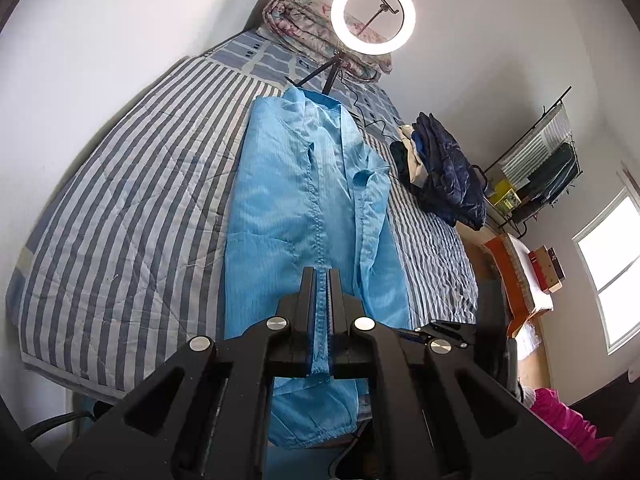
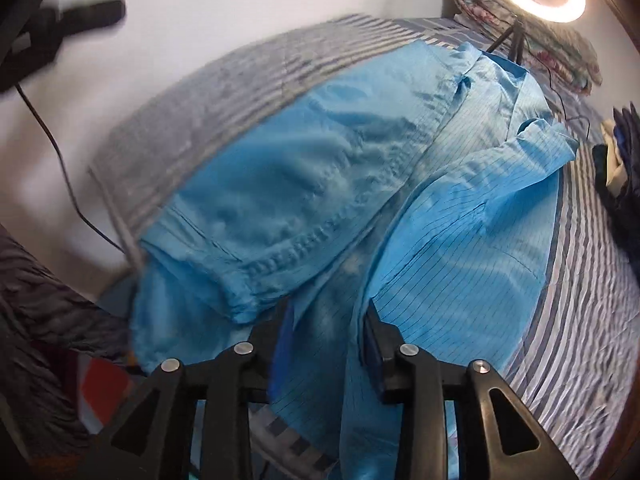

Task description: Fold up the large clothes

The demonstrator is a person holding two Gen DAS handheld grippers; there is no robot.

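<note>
- Light blue work coat: lies lengthwise on the striped bed cover, collar at the far end, hem at the near edge of the bed; both side panels are folded inward, so that it forms a long narrow band
- Coat in the right wrist view: fine dark pinstripes show on the right panel; the left part is blurred, and its gathered cuff lies near the claw
- Left gripper: jaws shut on a stitched seam of the coat, which runs up between the two black fingers
- Right gripper: jaws part open, blue pads standing apart with coat fabric lying between them; the pads do not clamp the cloth
- Striped bed cover: grey and white stripes, spread under the coat on both sides
- Ring light: lit, on a small tripod at the far end of the bed, with its cable trailing over the cover
- Rolled floral quilt: lies behind the ring light, against the far wall
- Dark blue clothes pile: sits on the right of the bed, apart from the coat
</note>
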